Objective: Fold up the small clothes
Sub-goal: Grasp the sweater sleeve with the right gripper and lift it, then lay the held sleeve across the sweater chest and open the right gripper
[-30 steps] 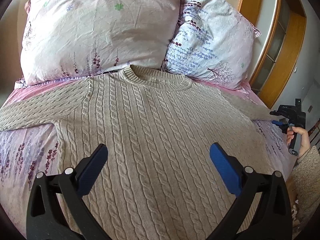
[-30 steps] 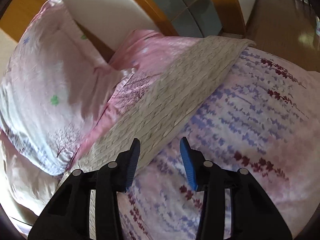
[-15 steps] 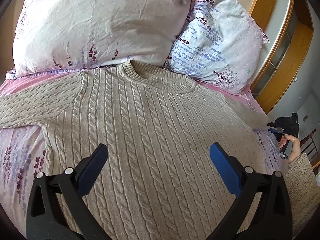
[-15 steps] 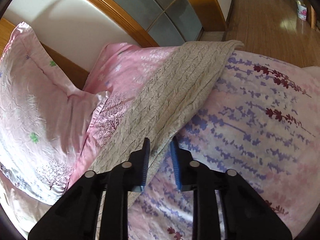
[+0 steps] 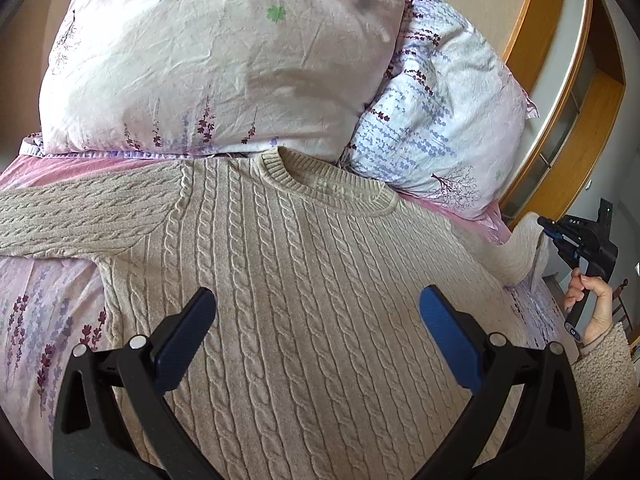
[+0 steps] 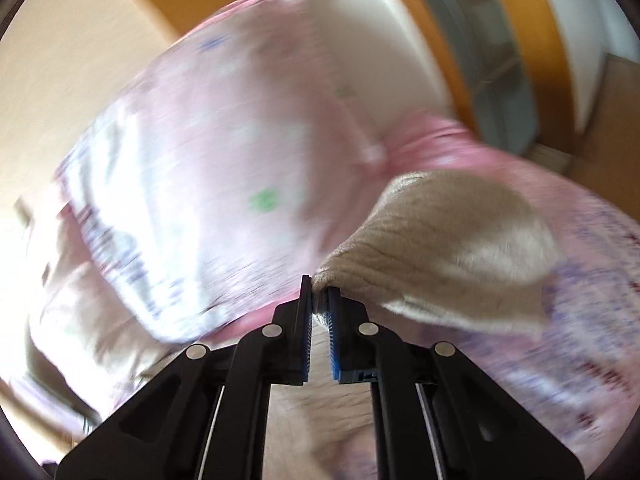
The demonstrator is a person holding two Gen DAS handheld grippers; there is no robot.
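Observation:
A beige cable-knit sweater [image 5: 296, 280] lies face up on the bed, neck toward the pillows, its left sleeve [image 5: 80, 216] spread out flat. My left gripper [image 5: 316, 316] is open and hovers above the sweater's chest, touching nothing. My right gripper [image 6: 319, 294] is shut on the right sleeve [image 6: 436, 248] and holds it lifted off the bed; the view is blurred by motion. In the left wrist view the right gripper [image 5: 558, 236] shows at the far right with the raised sleeve [image 5: 520, 248] bunched beside it.
Two floral pillows [image 5: 224, 60] [image 5: 444, 120] lean at the head of the bed behind the collar. The pink floral bedsheet [image 5: 40, 312] shows around the sweater. A wooden-framed cabinet [image 5: 568, 92] stands at the right, past the bed's edge.
My right gripper closed on the right sleeve and lifted it off the bed, swinging toward the pillows. My left gripper stayed open and drifted slightly over the sweater.

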